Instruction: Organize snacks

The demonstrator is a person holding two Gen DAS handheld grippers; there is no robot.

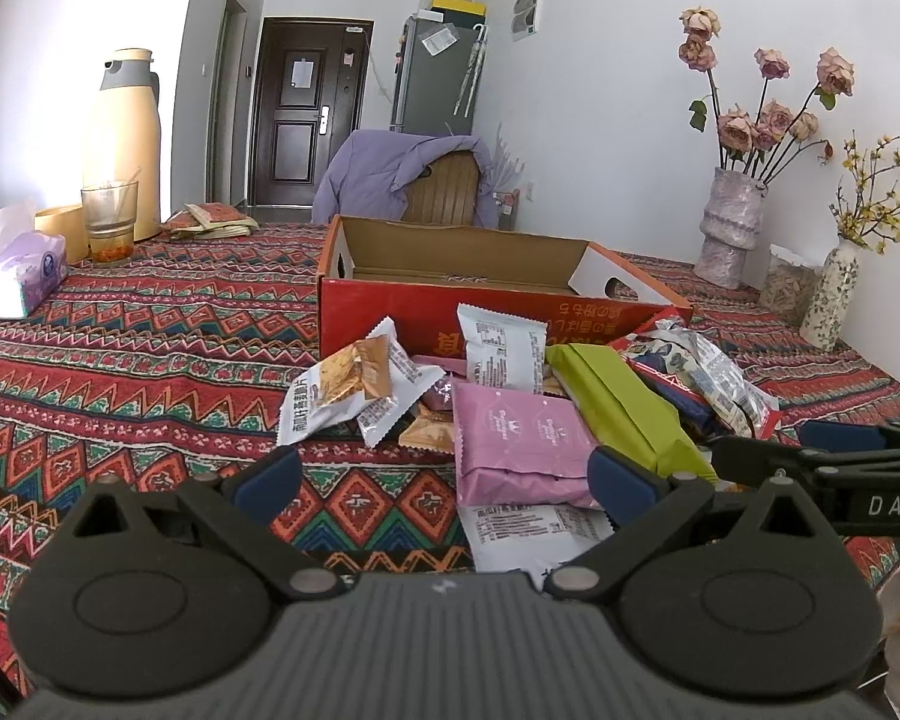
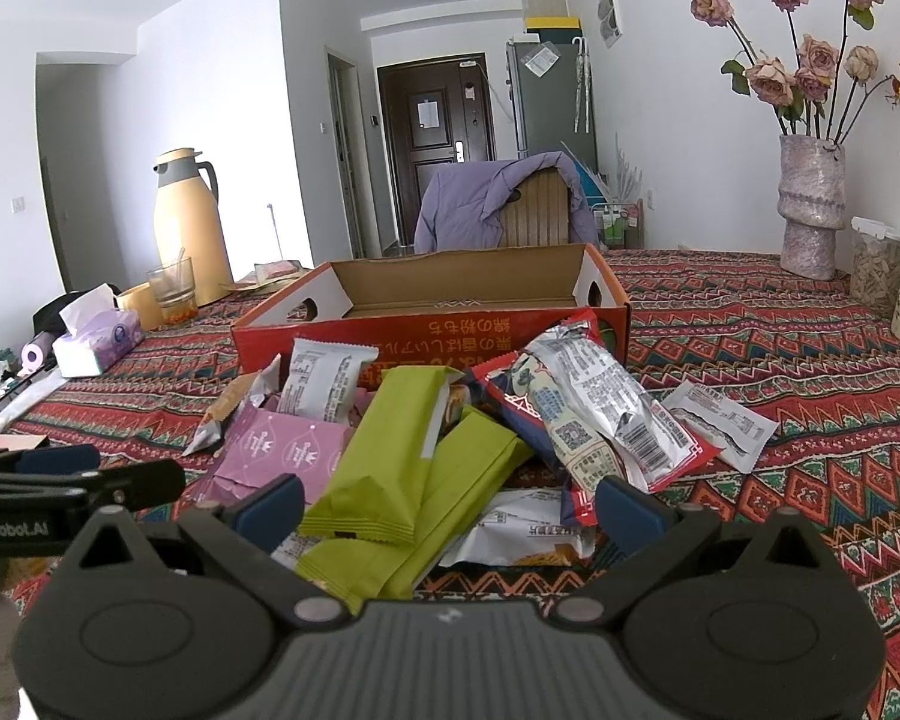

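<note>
The left tool (image 1: pixel 444 480) is being held wide open and empty, low over the near edge of the snack pile, and the right tool (image 2: pixel 450 507) is likewise being held spread apart with nothing between its fingers, just beside it. Both are being carried above a tabletop (image 1: pixel 150 360) covered in a patterned cloth. Behind the pile, a red cardboard box (image 2: pixel 432 330) is being kept open and looks empty from here, so it is judged to be where the snacks belong. Touching its front wall, the packets are being left in a loose, overlapping heap. The largest, the two green packets (image 2: pixel 390 468), are lying nearest the right tool; they are judged light, soft and slightly slippery, best taken across the narrow width near the crimped end. The foil packet with the red border (image 2: pixel 600 420) is being propped on them and is likely crinkly and easily crushed. The pink packet (image 1: pixel 516 444) is lying between the left tool's fingers, flat and pliable. The small white sachets (image 1: pixel 498 348) are judged almost weightless, best pinched at a sealed edge.
</note>
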